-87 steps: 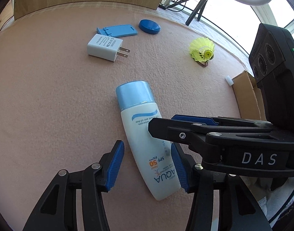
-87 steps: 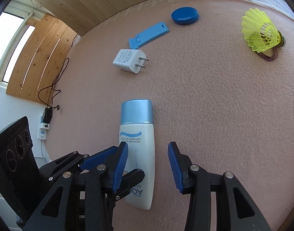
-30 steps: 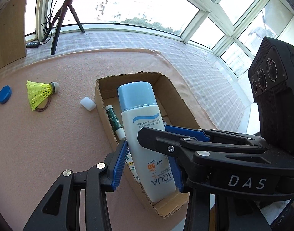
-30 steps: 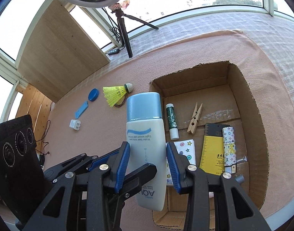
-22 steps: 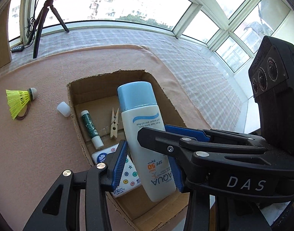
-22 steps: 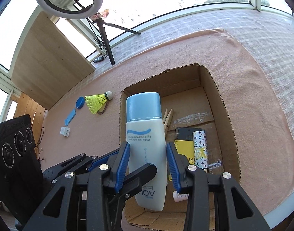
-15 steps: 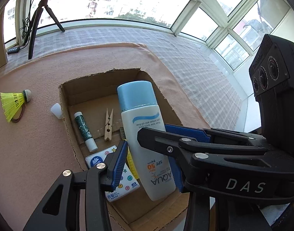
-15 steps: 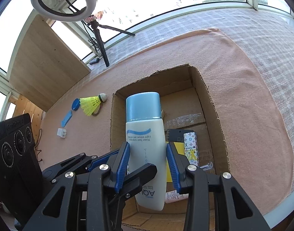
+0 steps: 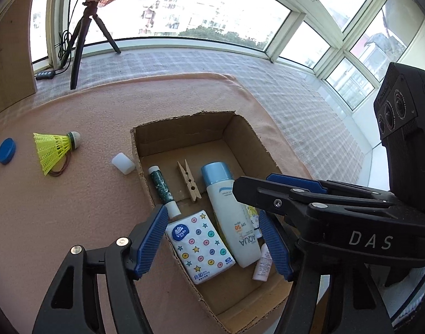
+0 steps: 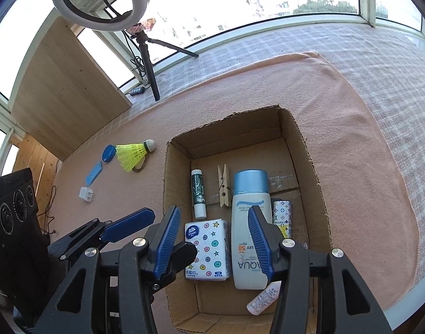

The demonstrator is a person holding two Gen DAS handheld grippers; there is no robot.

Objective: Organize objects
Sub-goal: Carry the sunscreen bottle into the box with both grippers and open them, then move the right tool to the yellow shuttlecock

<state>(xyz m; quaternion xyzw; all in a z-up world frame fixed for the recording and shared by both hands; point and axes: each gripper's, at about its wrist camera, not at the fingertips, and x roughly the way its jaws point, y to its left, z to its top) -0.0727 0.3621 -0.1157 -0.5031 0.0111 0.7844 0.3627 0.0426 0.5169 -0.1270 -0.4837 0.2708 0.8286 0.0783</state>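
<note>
The sunscreen bottle (image 9: 231, 215) lies flat on the floor of the cardboard box (image 9: 184, 130), blue cap toward the far wall, its label facing up; to its left sits a tissue pack (image 9: 200, 246) printed with stars and dots, and a wooden clothespin (image 9: 188, 176) and a green lip balm stick (image 9: 163, 190) lie farther back; on its right, in the right wrist view, a patterned tube (image 10: 282, 217) lies just beside it, and a small white tube (image 10: 264, 297) rests near its base, its label too small to read.

The left gripper (image 9: 214, 243) hangs over the box with its fingers spread wide, having just been opening; the bottle shows between them but lower down, apparently free of the pads; the right gripper (image 10: 214, 243) likewise has its fingers parted, just opening, with the bottle and tissue pack seen past them.

Outside the box, on the pink cloth over the bench (image 9: 59, 208), a small white cap (image 9: 123, 163) sits just beside the left wall; a yellow shuttlecock (image 9: 55, 149) and a blue round lid (image 9: 6, 150) lie well apart to the left; a white charger plug (image 10: 86, 194) and a blue flat clip (image 10: 94, 172) lie beyond them.
</note>
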